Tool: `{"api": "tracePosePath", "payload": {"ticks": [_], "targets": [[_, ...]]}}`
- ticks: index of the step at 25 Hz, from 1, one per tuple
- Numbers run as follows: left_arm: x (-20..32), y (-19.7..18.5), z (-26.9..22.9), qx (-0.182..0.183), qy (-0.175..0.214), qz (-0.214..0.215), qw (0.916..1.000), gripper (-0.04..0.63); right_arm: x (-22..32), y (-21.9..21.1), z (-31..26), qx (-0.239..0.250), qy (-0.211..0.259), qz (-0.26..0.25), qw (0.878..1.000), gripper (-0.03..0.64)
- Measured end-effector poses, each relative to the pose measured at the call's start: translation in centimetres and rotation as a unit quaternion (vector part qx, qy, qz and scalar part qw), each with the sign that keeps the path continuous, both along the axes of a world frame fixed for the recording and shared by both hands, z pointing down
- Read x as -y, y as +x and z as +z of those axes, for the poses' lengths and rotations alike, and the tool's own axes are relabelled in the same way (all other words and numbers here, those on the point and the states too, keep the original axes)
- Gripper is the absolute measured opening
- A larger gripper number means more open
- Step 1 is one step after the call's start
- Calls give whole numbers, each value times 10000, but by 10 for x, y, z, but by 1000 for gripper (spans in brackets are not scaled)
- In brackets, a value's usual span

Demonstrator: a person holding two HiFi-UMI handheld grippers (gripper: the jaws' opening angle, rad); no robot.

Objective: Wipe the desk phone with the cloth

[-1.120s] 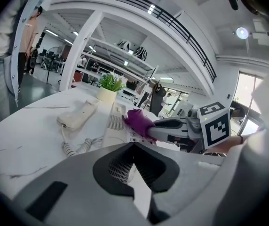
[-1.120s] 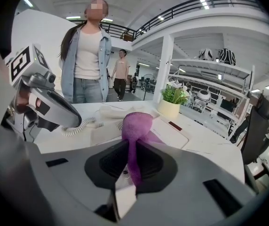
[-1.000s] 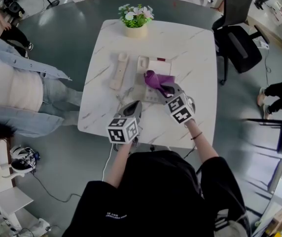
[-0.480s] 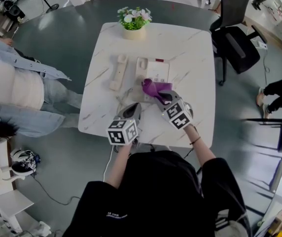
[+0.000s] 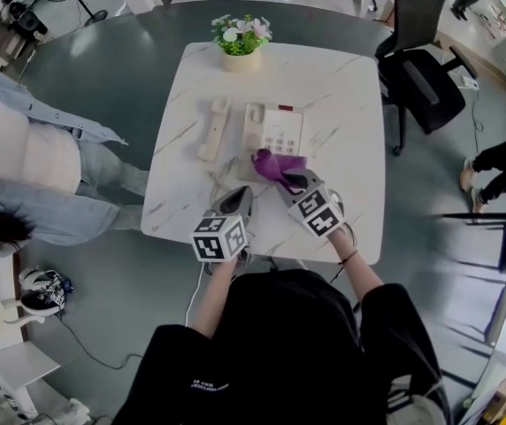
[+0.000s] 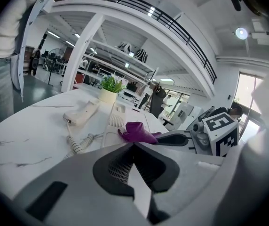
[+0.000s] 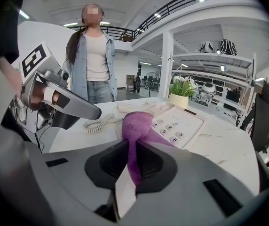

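Note:
A beige desk phone base (image 5: 272, 132) lies mid-table, its handset (image 5: 212, 128) off the cradle to the left, joined by a coiled cord (image 6: 79, 143). My right gripper (image 5: 290, 178) is shut on a purple cloth (image 5: 274, 163), which rests on the near edge of the phone base. In the right gripper view the cloth (image 7: 137, 125) bunches out of the jaws just short of the keypad (image 7: 174, 124). My left gripper (image 5: 238, 197) hovers near the table's front, left of the phone, shut with nothing in it. It (image 6: 133, 144) points toward the cloth (image 6: 137, 132).
A potted plant (image 5: 241, 39) stands at the table's (image 5: 341, 87) far edge. A person in a denim jacket (image 5: 32, 162) stands left of the table. A black office chair (image 5: 421, 65) is at the far right, with another person's legs (image 5: 501, 168) beyond.
My right gripper has dragged the purple cloth toward me across the phone, from the keypad to its near edge. The left gripper has stayed put.

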State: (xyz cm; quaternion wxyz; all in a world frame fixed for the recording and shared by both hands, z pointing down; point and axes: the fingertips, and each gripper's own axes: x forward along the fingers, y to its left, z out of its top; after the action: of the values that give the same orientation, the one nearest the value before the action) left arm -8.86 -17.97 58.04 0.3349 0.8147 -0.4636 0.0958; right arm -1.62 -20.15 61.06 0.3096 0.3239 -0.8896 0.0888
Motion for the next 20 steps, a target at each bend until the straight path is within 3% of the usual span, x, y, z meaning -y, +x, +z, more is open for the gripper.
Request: {"api": "tracePosePath", "payload": {"ticks": [4,10,20], "targets": [[-3,-1,-3,-25,37,-35,10000,-2,-9,-1,3,129,-121,51,9998,34],[-5,-3,-8,-7,113,-103,9999,-2,-14,4,1,788,-573,397,9945,34],[0,-8,-35,106,558,-108,9983,-2,-7,12,-32,2022,-847,987,9707,34]]}}
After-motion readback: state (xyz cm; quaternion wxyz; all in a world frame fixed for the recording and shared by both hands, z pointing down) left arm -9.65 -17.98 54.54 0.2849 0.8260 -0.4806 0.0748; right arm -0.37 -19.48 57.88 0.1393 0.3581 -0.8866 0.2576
